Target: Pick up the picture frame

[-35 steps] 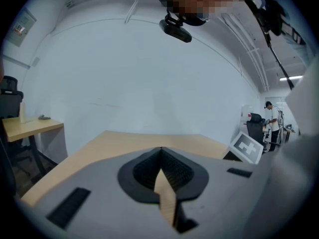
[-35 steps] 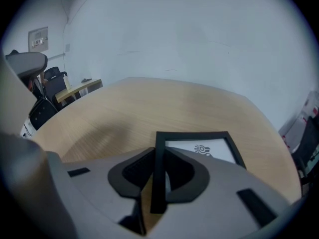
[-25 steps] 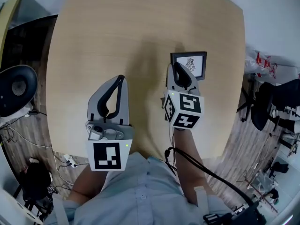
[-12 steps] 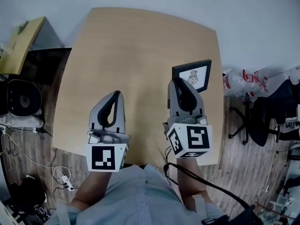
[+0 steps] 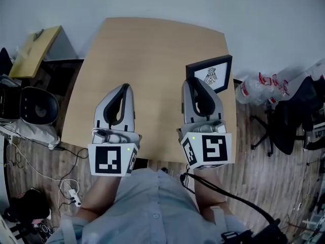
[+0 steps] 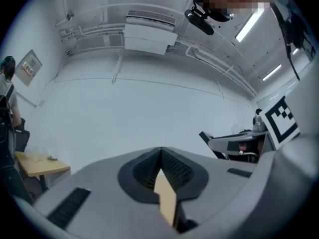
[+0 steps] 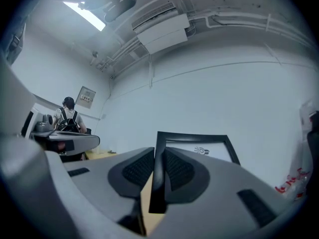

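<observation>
The picture frame is black with a white print inside. It hangs in the air over the right part of the wooden table, held up by its left edge. My right gripper is shut on that edge. In the right gripper view the picture frame stands upright between the two dark pads, its black side bar pinched there. My left gripper is raised beside it on the left, shut with nothing in it; its pads meet at the tip in the left gripper view.
A black office chair stands left of the table and a second desk sits at the far left. Plastic bags and dark chairs are on the right. Cables lie on the wooden floor. A white wall fills both gripper views.
Both grippers have risen well above the table, which now looks smaller. The frame left the tabletop and came up with the right gripper, tilting from lying flat to nearly upright.
</observation>
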Demonstrator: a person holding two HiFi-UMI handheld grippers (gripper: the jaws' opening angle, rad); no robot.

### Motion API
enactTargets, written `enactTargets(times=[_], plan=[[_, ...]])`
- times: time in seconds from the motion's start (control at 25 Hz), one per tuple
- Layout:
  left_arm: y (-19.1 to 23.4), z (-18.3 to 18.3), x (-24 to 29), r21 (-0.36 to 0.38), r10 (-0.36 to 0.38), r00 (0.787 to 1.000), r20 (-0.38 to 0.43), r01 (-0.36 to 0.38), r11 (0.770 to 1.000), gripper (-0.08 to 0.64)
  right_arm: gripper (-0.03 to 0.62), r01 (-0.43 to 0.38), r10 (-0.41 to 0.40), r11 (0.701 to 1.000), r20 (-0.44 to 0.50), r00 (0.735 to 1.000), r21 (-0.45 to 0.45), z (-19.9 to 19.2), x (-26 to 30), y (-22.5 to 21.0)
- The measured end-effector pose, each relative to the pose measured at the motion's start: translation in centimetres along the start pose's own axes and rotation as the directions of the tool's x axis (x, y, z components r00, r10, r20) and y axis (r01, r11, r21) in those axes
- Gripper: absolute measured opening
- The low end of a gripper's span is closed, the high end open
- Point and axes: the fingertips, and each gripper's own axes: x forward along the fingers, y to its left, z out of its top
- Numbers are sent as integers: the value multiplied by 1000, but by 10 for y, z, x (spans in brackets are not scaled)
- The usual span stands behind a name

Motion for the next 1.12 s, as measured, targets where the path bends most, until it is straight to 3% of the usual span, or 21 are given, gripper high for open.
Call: enactTargets(times=[0.68,1.12], plan=[[-1,24,-2,12,-12,998,64,12,1000,2,64,-11,12,999,40,999,-35,12,-19,12],[-6,26,1,31,-30,997,66,28,999,2,64,-12,13,1000,52,999,-23,14,-20,12]])
